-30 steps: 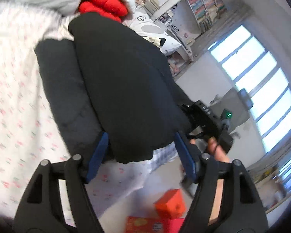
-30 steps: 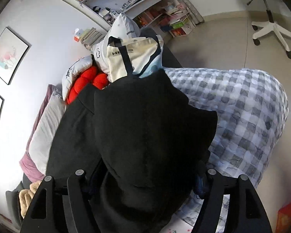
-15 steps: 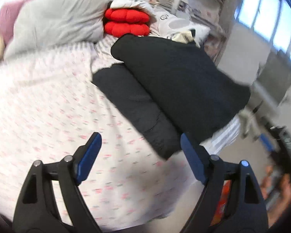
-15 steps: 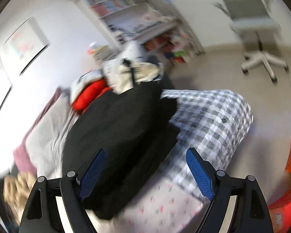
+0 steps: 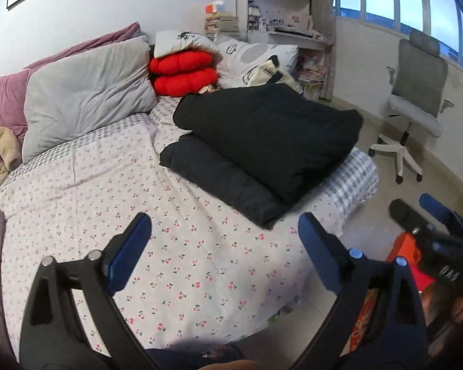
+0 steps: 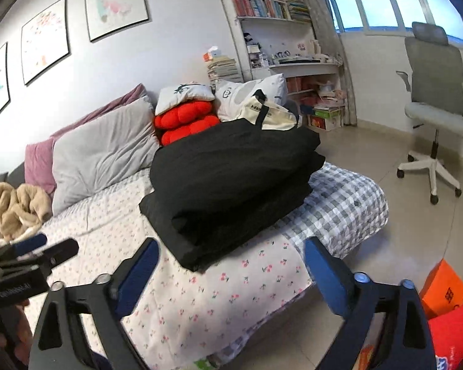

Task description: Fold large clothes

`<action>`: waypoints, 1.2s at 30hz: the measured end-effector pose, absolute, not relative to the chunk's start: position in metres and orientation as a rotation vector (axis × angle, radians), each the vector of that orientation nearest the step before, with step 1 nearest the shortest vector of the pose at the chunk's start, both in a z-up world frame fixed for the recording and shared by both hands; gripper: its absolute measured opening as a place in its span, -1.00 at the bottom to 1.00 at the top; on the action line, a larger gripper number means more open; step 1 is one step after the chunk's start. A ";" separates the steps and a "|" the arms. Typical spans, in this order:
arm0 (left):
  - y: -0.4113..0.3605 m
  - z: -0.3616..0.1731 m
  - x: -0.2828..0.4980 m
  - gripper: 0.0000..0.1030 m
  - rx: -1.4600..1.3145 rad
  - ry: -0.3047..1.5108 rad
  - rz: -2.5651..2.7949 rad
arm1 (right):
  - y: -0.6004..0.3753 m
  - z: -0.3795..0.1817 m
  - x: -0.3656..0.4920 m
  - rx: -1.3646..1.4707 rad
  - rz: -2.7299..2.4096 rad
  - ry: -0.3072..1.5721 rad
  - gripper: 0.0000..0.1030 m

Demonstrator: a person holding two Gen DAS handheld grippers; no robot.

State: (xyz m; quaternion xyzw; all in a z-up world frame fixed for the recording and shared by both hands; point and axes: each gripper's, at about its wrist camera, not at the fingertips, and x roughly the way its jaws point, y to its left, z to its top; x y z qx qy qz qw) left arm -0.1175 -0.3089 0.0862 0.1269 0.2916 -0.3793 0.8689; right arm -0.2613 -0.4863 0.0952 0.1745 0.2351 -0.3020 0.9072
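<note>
Both sets of tongs, left gripper (image 5: pixel 222 237) and right gripper (image 6: pixel 231 259), just opened, spread, empty. Folded black garment (image 5: pixel 262 148) beyond, on bed (image 5: pixel 108 185), far-right; long axis near-right to far-left; neither clearly nearer.

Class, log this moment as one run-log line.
stage: fold done | black garment: folded on bed | left gripper: open, empty | right gripper: open, empty

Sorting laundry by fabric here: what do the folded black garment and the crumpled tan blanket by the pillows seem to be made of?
The folded black garment looks like thick, matte woven or padded cloth: bulky rounded folds, no sheen. The exact fibre can't be told. The crumpled tan blanket looks like plush fleece: fuzzy, lumpy, soft-edged surface.
</note>
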 end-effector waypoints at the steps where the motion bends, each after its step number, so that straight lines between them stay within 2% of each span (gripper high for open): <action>1: -0.306 0.088 -0.119 0.88 0.260 0.612 -0.798 | -0.482 0.097 -0.262 0.351 -0.624 0.484 1.00; 17: -0.282 0.093 -0.138 0.89 0.258 0.603 -0.810 | -0.431 0.114 -0.279 0.271 -0.699 0.496 1.00; 21: -0.279 0.095 -0.139 0.99 0.255 0.595 -0.813 | -0.425 0.117 -0.277 0.262 -0.708 0.504 1.00; 36: -0.278 0.090 -0.127 0.99 0.243 0.612 -0.808 | -0.414 0.116 -0.262 0.193 -0.790 0.519 1.00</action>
